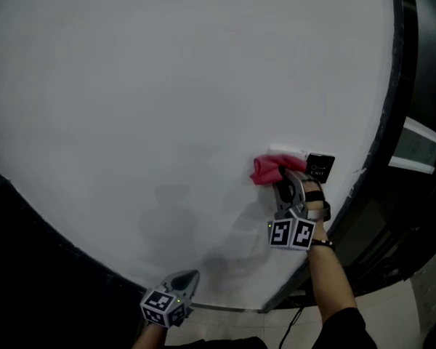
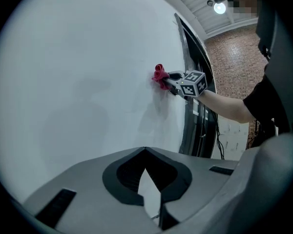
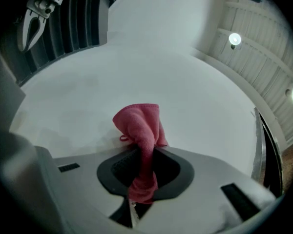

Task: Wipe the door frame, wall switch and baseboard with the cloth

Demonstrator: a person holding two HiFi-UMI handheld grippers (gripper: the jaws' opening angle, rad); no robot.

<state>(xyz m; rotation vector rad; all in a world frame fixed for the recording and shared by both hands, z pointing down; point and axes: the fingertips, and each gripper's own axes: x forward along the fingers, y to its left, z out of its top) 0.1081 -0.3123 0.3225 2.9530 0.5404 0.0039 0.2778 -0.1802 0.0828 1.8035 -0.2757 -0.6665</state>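
The cloth (image 1: 266, 170), seemingly soft and light, is pinched by its gathered tail in the right hand-held gripper (image 1: 285, 182) at nine o'clock of the switch (image 1: 320, 166); the left hand-held gripper (image 1: 190, 278) is closed, empty.

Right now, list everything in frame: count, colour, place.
wall: one, white, fills most of the head view
cloth: one, pink, against the wall at the switch
wall switch: one, white, partly behind the cloth
exit button plate: one, black, just right of the switch
door frame: one, dark, along the wall's right edge
ceiling lights: two, white, upper right of the right gripper view
brick wall: one, reddish, beyond the door frame
right gripper: one, grey, shut on the cloth
left gripper: one, grey, shut, empty, low by the wall
right arm: one, dark sleeve, bottom right
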